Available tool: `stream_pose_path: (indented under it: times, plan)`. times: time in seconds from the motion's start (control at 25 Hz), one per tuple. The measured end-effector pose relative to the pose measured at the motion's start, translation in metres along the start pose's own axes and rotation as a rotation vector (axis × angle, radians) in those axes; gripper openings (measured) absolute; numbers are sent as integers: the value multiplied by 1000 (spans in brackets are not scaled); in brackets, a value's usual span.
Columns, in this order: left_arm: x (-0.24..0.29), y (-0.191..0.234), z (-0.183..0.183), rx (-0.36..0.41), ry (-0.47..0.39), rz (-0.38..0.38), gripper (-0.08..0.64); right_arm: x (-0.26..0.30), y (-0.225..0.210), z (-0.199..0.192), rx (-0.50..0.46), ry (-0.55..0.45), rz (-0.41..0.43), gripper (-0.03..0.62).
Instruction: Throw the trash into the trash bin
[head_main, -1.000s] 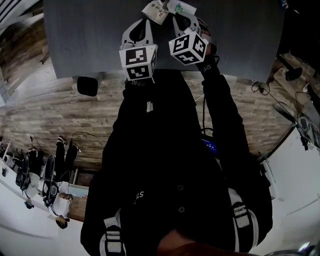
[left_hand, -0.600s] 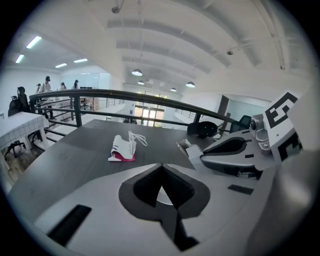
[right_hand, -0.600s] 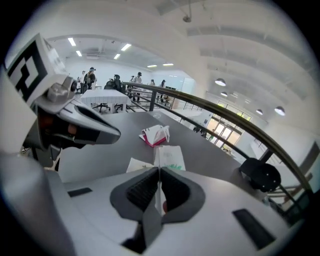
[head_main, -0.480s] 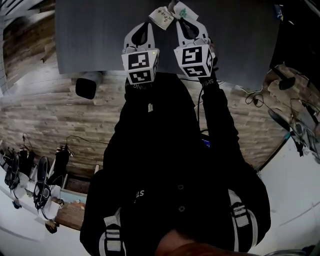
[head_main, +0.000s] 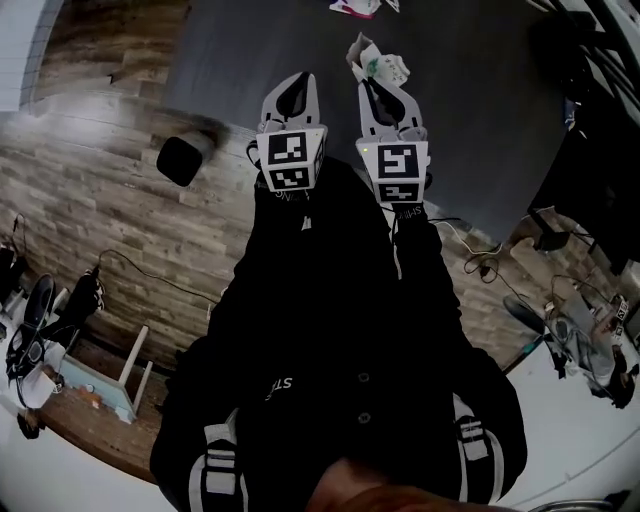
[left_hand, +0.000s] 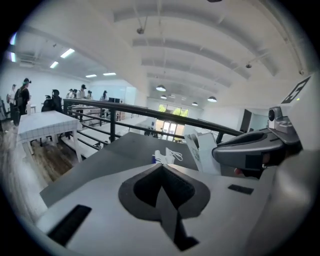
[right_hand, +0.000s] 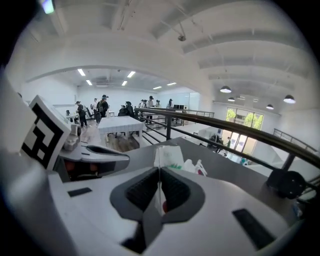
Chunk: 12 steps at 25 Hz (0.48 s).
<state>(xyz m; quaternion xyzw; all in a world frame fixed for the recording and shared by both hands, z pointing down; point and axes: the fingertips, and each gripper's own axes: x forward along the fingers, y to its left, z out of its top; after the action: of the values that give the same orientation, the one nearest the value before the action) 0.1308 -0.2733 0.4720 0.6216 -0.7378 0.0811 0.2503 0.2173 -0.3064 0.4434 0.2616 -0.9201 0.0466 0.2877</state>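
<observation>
Overhead, both grippers were held out side by side above a dark grey surface (head_main: 470, 90), each with its marker cube toward the person's black jacket (head_main: 340, 350). The right gripper (head_main: 375, 82) was clamped on a white wrapper with green print (head_main: 380, 62), which stood up past the fingertips at that gripper's 12 o'clock. In the right gripper view, the right gripper (right_hand: 159, 172) had its jaws pressed onto the thin lower edge of the white wrapper (right_hand: 167, 156), and the rest of it rose upright above them.

The left gripper (head_main: 297, 80) sat just beside it at 9 o'clock, apart from the wrapper. In the left gripper view, the left gripper (left_hand: 161, 167) had its jaws closed together with nothing between them, and the wrapper (left_hand: 202, 150) showed at 2 o'clock beside the right gripper (left_hand: 252, 150).

A crumpled white scrap (head_main: 355, 7) lay on the surface farther out at 12 o'clock, well apart from both grippers; it also showed beyond the left jaws (left_hand: 167, 156). A black bin (head_main: 180, 160) stood on the wooden floor (head_main: 110, 230) at the left gripper's 9 o'clock, at the surface's near edge.
</observation>
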Motion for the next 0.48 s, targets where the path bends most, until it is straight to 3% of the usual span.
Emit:
stream_pose_path:
  times: [0.24, 0.48]
  plan:
    - [-46, 92, -1, -48, -29, 105, 2, 39, 97, 39, -5, -28, 141, 34]
    - [-99, 191, -26, -124, -33, 231, 2, 76, 203, 66, -32, -35, 298, 34]
